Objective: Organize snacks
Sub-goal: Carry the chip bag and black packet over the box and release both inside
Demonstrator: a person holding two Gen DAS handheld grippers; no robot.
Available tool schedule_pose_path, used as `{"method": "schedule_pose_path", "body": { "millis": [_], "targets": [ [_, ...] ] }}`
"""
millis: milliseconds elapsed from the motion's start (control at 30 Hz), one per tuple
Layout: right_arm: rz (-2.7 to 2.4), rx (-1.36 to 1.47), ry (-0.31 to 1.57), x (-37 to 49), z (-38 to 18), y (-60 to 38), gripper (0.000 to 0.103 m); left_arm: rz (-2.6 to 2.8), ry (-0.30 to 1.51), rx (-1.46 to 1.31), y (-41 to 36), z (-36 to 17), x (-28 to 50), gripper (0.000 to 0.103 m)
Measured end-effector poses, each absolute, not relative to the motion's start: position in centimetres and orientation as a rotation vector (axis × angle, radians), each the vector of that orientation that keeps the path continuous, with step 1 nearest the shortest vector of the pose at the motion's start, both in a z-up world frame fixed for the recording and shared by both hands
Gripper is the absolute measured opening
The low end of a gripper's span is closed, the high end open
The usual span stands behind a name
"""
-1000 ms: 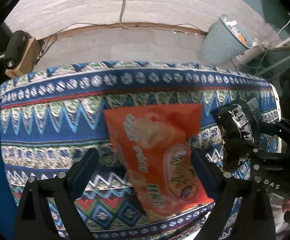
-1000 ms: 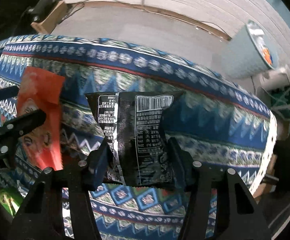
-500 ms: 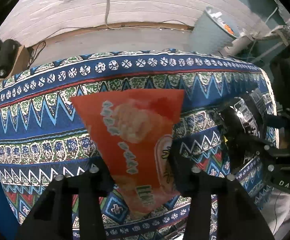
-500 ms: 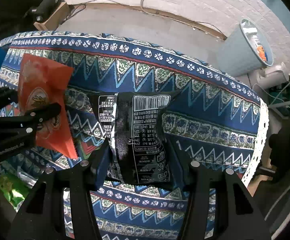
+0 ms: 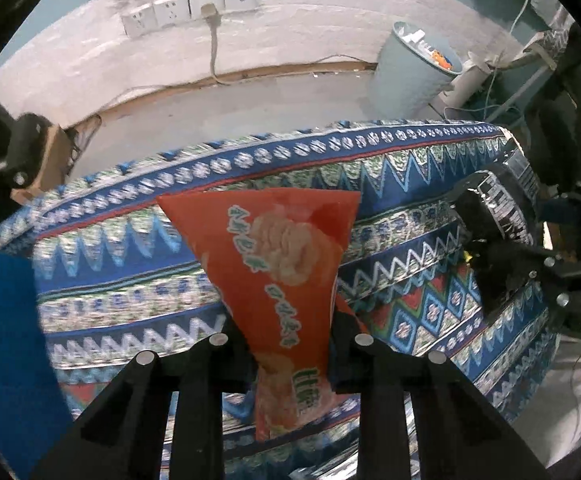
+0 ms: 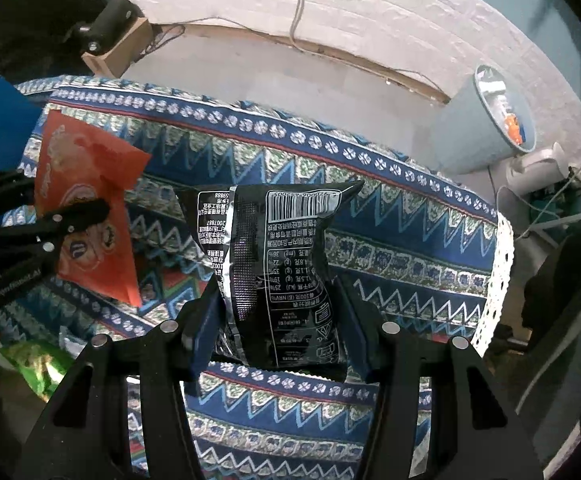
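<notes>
Lifted off the cloth [image 5: 138,216], both downward-pointing jaws grip packets: left orange [image 5: 286,276], right black [image 6: 278,264].

The left gripper [image 5: 290,344] points steeply downward. Its jaws have just been closing and now clamp the orange snack bag [image 5: 286,272] at the bag's narrow lower part. The right gripper [image 6: 280,336] points straight down, jaws partly closed and pressing both sides of the black snack bag [image 6: 278,272].
</notes>
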State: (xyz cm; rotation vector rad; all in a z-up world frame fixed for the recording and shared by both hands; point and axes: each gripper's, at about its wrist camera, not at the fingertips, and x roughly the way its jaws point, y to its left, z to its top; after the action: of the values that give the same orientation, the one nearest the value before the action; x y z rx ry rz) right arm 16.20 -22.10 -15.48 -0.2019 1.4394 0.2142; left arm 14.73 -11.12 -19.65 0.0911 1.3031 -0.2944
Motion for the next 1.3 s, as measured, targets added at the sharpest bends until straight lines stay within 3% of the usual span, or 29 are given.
{"method": "schedule_pose_path", "body": {
  "millis": [1300],
  "targets": [
    [0.489,-0.216,1.14,11.2,-1.0,-6.6,0.054,-0.108,0.972,0.152,4.6,-3.2,3.5,0.026]
  ]
}}
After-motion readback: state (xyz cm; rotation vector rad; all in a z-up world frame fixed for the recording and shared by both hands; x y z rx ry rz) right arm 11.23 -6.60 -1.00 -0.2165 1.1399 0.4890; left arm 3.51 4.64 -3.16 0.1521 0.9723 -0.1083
